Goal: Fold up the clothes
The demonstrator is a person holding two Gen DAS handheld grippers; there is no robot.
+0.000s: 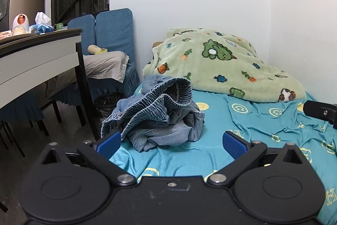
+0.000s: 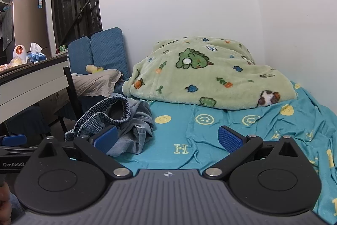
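1. The jeans (image 1: 155, 115) lie in a crumpled heap on the teal bed sheet (image 1: 263, 140), near the bed's left edge, with the elastic waistband bunched on top and gaping open.
2. The left gripper (image 1: 171, 143) hangs just short of the heap, its jaws spread wide with nothing between them; its left pad sits close to the denim, and contact cannot be told.
3. The right gripper (image 2: 167, 139) is also wide open and empty, aimed at the bare sheet to the right of the jeans.
4. Judged from this, folding has not begun: the step in hand is the first reach.
5. The next move calls for taking the waistband at 2 points and pulling the garment flat onto the open sheet, clear of the green blanket (image 1: 223, 64) behind it.
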